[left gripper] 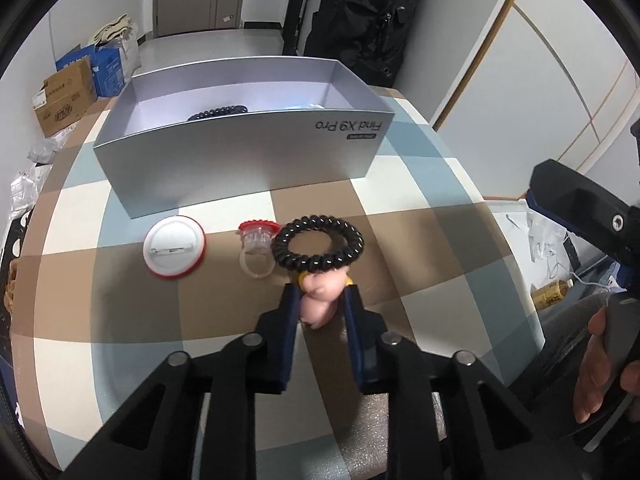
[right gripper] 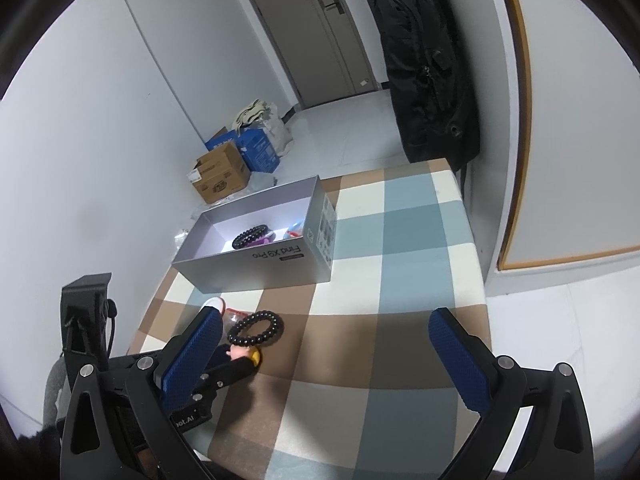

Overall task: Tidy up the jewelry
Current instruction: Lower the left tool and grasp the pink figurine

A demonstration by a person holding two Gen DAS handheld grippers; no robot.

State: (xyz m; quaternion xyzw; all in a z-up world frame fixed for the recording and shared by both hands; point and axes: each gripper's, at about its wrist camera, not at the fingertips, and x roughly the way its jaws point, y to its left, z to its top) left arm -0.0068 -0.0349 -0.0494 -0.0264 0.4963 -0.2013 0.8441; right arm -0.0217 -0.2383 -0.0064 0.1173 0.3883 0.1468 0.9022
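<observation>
Left tongs (left gripper: 322, 300) pinch pink charm (left gripper: 318, 300); spiral hair tie (left gripper: 318, 249) touches ring (left gripper: 258, 250).

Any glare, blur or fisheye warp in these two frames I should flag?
Left wrist view: strong barrel warp bends the grey box and the checked tablecloth; the pink charm pinched in the left gripper is soft, too close for focus; the black spiral hair tie shows small highlights. Right wrist view: a bright blown-out patch inside the box; dark vignette in the corners.
</observation>
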